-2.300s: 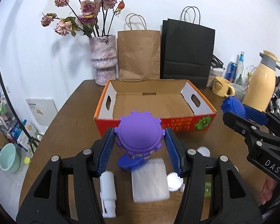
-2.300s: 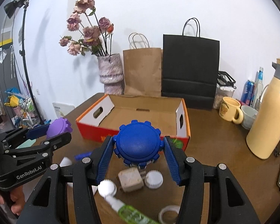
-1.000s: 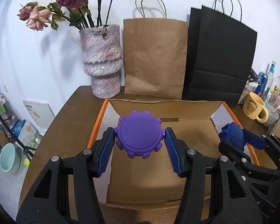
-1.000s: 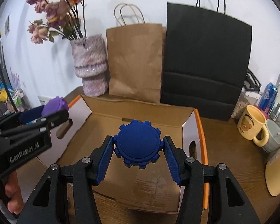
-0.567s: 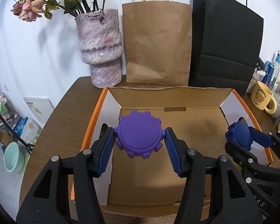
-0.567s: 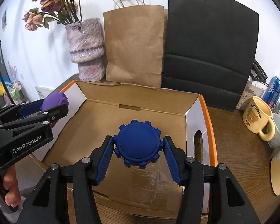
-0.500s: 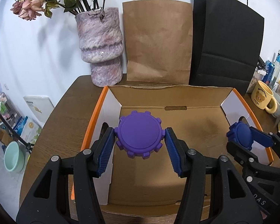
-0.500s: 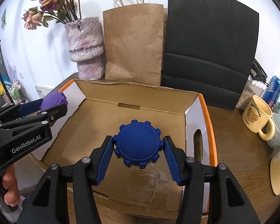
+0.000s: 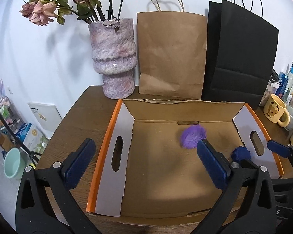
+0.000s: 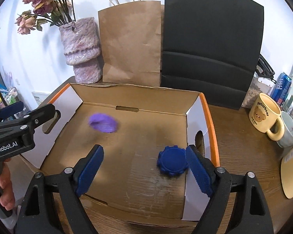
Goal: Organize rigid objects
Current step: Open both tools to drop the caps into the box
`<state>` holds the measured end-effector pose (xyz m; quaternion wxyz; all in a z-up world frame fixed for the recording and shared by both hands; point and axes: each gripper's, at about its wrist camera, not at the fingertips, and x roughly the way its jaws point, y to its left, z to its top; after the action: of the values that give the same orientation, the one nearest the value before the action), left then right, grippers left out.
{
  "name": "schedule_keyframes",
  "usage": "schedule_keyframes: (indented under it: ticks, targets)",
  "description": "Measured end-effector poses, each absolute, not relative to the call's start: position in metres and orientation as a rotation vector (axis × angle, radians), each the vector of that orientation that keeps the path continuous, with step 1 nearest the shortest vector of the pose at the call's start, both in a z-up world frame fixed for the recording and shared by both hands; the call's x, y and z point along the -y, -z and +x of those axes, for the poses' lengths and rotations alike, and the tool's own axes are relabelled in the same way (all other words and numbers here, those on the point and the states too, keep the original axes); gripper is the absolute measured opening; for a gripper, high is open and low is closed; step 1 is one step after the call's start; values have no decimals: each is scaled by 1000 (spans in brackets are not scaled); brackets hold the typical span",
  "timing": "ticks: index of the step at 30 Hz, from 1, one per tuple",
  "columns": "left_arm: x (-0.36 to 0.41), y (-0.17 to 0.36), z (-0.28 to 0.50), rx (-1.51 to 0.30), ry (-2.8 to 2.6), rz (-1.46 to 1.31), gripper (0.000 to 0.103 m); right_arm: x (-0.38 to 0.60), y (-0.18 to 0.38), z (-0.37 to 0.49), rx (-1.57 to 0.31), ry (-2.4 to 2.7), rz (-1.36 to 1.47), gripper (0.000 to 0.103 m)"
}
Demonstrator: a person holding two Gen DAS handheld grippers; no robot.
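An open cardboard box (image 9: 107,142) (image 10: 211,117) with orange rims lies below both grippers. My left gripper (image 9: 146,162) (image 10: 31,110) is open above the box's left half, its jaws opening with nothing between them. The purple gear (image 9: 193,137) (image 10: 103,122) is loose and blurred over the box floor beyond it. My right gripper (image 10: 144,169) (image 9: 261,154) is also opening. The blue gear (image 10: 172,161) (image 9: 241,154) sits low in the box between its jaws, close beside the right pad (image 10: 199,169) and well apart from the left pad; no pad presses it.
Behind the box stand a mottled pink vase (image 9: 113,62) with dried roses, a brown paper bag (image 9: 171,56) and a black paper bag (image 9: 242,58). A yellow bear mug (image 10: 265,117), cans and bottles crowd the table's right. A hand (image 10: 5,191) holds the left gripper.
Both grippers have opened wide and let go of their gears. The purple gear has dropped away toward the box's back, and the blue gear has dropped to the box floor at the right.
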<state>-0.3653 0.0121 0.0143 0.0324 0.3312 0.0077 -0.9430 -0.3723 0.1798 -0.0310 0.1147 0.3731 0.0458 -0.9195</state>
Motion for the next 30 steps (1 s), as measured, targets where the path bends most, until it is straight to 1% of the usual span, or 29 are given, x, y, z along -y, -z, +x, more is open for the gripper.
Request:
schedule_keyframes:
  ticks: [15, 30]
  targets:
    - [-10, -25, -351, -47, 2929, 990, 103, -182, 18, -359, -124, 2700, 1035, 90]
    - [-5, -38, -316, -67, 2970, 947, 103, -194, -8, -314, -170, 2737, 908, 90]
